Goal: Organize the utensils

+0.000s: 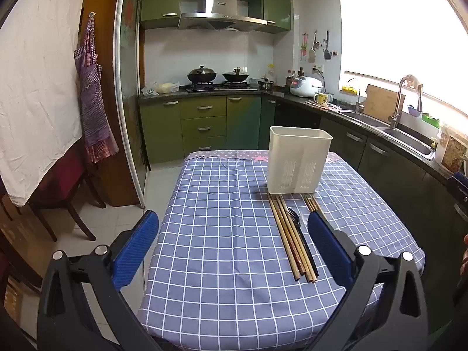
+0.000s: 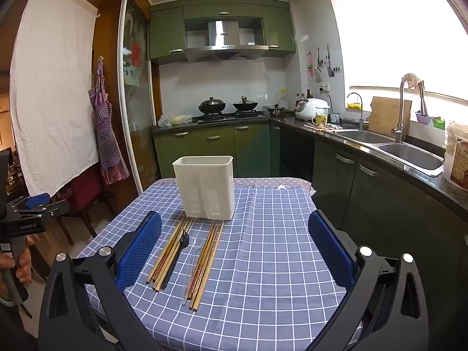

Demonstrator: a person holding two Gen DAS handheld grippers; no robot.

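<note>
Evidently nothing is sorted yet: from the left wrist view, the left gripper (image 1: 234, 251) hangs spread and empty near the chopsticks (image 1: 288, 239) and black fork (image 1: 295, 219) lying before the white caddy (image 1: 298, 161), while the right wrist view, its right gripper (image 2: 234, 251) likewise agape, alone reveals a clear plastic utensil (image 2: 193, 263) and a second chopstick bundle (image 2: 206, 263).

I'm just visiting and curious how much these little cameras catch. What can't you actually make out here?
- Inside of the white utensil holder: both views meet its walls, so contents are hidden.
- Clear plastic utensil: right wrist view, see-through, type unclear.
- Right chopstick bundle: left wrist view, mostly behind the left gripper's finger.
- Black fork: handle merges with the left chopstick bundle.
- Outside the window: glare in both views.
</note>
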